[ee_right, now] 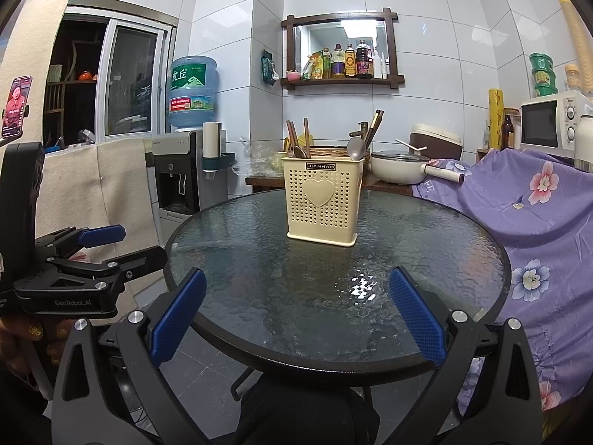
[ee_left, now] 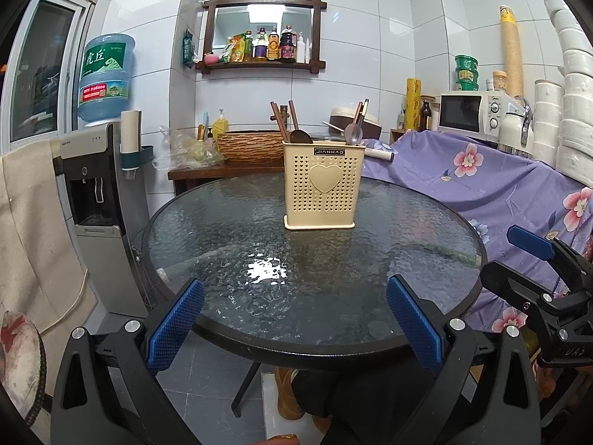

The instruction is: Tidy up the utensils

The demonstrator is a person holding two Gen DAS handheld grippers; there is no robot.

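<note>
Plainly both the left gripper [ee_left: 294, 319] and right gripper [ee_right: 296, 315] gape empty; the holder's [ee_right: 321, 200] stiff, slippery spoons [ee_right: 356, 148] likely want pinching by their handles.

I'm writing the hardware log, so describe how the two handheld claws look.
Both match: black angular plastic frames with triangular cut-outs and silver round bolt heads, each carrying two flat blue pads with a fine grid texture. The left claw has white "GenRobot.AI" lettering on its side. The right claw shows partial white letters on its body. No cables are visible.
</note>
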